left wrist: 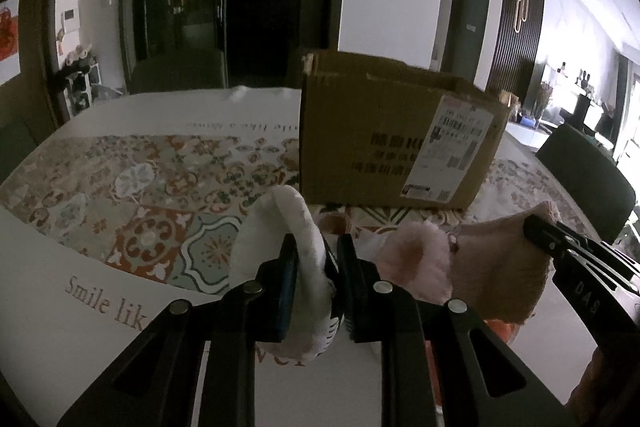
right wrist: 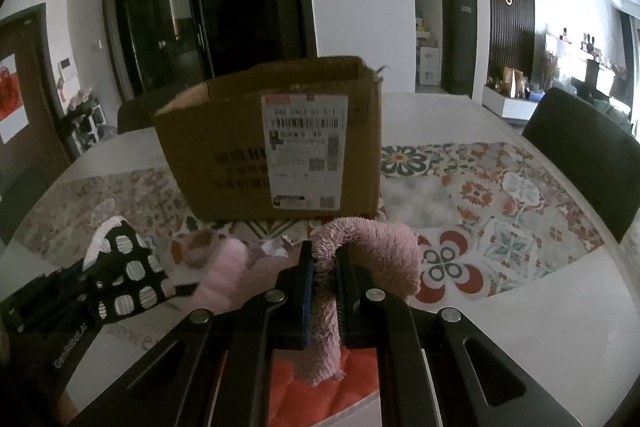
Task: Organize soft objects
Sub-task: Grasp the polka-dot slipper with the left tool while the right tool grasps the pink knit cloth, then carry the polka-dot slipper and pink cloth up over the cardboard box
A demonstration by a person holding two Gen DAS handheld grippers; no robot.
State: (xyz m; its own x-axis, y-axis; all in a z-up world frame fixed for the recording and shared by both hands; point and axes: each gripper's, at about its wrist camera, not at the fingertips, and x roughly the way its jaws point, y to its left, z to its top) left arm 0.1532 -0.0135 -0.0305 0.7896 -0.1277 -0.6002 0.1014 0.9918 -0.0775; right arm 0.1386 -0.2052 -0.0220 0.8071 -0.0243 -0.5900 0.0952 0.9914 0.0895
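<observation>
My left gripper (left wrist: 316,241) is shut on a white fluffy sock (left wrist: 276,223) whose other side is black with pale spots (right wrist: 128,263); the sock arches up over the fingers. On a fuzzy pink sock (right wrist: 384,247) my right gripper (right wrist: 324,247) is shut, and the sock droops over its right finger. Both socks hang just above the table. In the left wrist view the right gripper (left wrist: 534,227) comes in from the right with that pink sock (left wrist: 500,259). An open cardboard box (left wrist: 360,131) (right wrist: 224,139) stands upright just behind both grippers.
A pale pink fluffy item (left wrist: 416,259) (right wrist: 224,267) lies on the table between the grippers. An orange cloth (right wrist: 304,395) shows under the right gripper. The table carries a patterned runner (left wrist: 160,187). A dark chair (right wrist: 588,163) stands at the table's right side.
</observation>
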